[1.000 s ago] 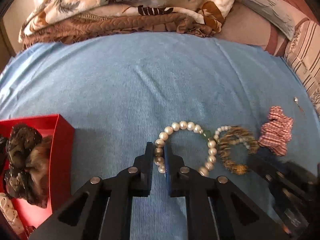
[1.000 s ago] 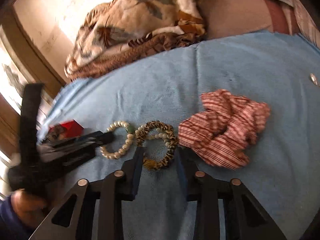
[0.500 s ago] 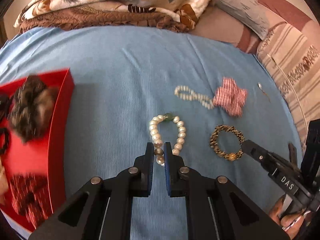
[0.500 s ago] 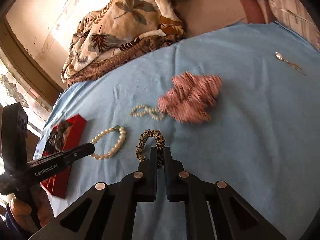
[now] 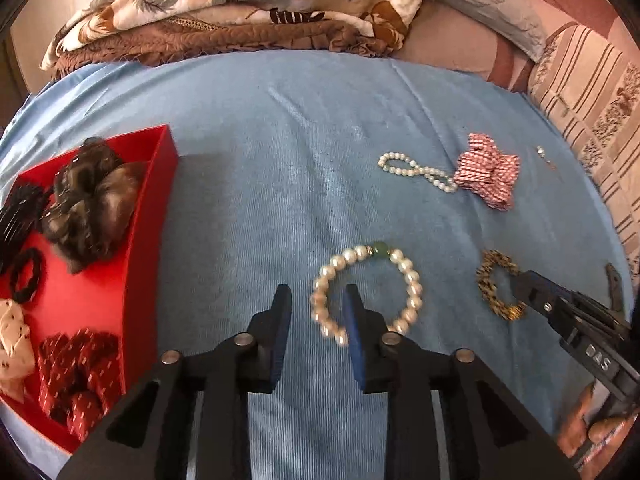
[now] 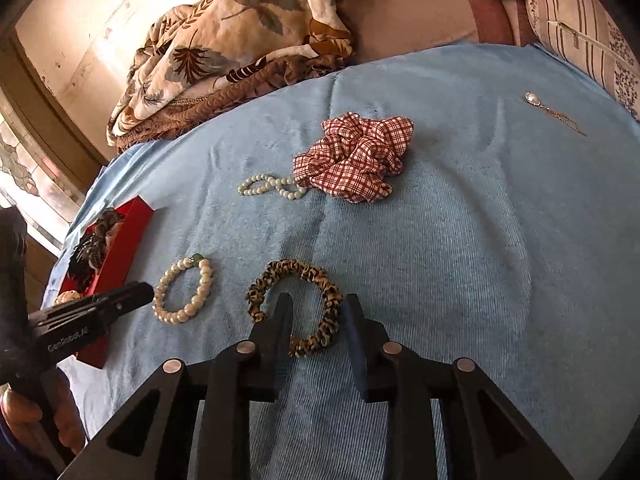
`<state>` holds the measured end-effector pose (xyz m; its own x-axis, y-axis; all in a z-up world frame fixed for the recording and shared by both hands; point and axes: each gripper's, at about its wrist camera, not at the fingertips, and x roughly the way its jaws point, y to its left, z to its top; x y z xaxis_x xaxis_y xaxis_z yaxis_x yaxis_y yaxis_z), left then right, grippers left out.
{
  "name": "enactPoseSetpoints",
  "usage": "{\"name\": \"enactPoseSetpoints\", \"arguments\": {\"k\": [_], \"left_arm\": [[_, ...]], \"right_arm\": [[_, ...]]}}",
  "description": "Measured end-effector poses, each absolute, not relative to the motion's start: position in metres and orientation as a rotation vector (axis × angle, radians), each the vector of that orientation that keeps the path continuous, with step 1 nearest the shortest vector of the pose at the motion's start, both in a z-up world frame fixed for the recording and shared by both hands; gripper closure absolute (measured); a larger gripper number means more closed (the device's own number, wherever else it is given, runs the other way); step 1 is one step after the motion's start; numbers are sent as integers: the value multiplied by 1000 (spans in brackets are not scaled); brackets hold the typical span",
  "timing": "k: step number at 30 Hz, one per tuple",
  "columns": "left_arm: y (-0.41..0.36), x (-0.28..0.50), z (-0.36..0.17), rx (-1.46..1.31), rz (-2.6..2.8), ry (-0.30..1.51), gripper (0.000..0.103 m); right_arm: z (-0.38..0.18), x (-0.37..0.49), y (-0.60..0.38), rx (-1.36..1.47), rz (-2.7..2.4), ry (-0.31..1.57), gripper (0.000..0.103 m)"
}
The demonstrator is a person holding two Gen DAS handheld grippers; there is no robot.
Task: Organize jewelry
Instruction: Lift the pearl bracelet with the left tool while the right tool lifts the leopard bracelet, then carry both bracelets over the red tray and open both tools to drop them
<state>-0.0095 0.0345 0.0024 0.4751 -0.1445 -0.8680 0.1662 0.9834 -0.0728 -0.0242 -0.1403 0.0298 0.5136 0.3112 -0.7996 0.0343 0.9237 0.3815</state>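
On the blue bedspread (image 5: 320,152), the left gripper (image 5: 316,312) has its jaws spread astride the pearl bracelet (image 5: 366,292). The right gripper (image 6: 316,320), jaws likewise spread, straddles the leopard-print scrunchie (image 6: 298,304). A red tray (image 5: 148,240) sits left.

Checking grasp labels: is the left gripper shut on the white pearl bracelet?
No, the left gripper is open, the white pearl bracelet lying loose on the blue cloth.

Both held low over the blue cloth (image 5: 320,152), the left gripper (image 5: 316,300) has its jaws spread apart with nothing between the pads, and the right gripper (image 6: 316,308) likewise stands parted, gripping nothing.
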Motion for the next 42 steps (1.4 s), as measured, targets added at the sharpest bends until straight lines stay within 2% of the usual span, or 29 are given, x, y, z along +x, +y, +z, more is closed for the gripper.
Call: {"name": "enactPoseSetpoints", "arguments": {"k": [7,8,9,11,22,31,42], "left_arm": [[12,-8,-7,128,-189,1023,72],[11,-10,-7,138,-186,1015,76],[10,-12,-6,144,-190,1011,93],[8,-14,-2,136,-205,1017,94],[27,-61,71,19,-306,913,94],[100,-90,132,-14,-251,810,94],[208,-61,131,-135,-88,802,94]], "right_arm": [[25,-18,-137,365,171,1026,74],[25,-16,-136,357,173,1024,75],[26,-15,-135,352,172,1022,84],[25,-15,-135,358,177,1024,93],[45,-36,-138,385,170,938,94],[86,-58,-115,329,200,891,94],[130,-35,-32,325,364,897,94]]}}
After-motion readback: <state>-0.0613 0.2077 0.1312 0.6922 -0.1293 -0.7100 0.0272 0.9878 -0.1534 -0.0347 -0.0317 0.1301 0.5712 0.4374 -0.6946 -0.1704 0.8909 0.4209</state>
